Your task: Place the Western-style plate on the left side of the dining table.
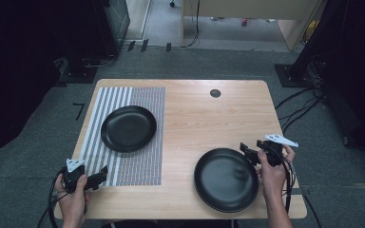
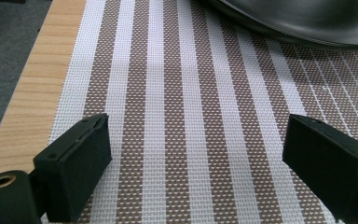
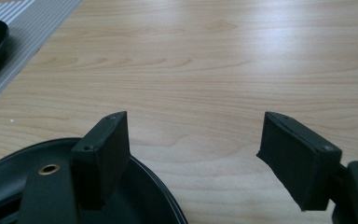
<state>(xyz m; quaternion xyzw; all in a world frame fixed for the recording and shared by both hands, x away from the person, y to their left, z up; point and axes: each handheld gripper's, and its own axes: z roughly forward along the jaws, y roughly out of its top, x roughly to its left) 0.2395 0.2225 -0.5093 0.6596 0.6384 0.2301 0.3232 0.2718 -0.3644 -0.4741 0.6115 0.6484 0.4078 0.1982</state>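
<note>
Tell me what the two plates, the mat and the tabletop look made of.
Plates: black, semi-gloss, perhaps melamine or glazed ceramic; soft reflections. Mat: woven, likely vinyl mesh; brown-white striped open weave. Tabletop: light wood or laminate; visible grain.

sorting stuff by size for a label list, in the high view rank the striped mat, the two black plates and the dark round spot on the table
1. striped mat
2. near plate, looks bigger than the far plate, but it lies closer to the camera, so unsure
3. dark round spot
</note>
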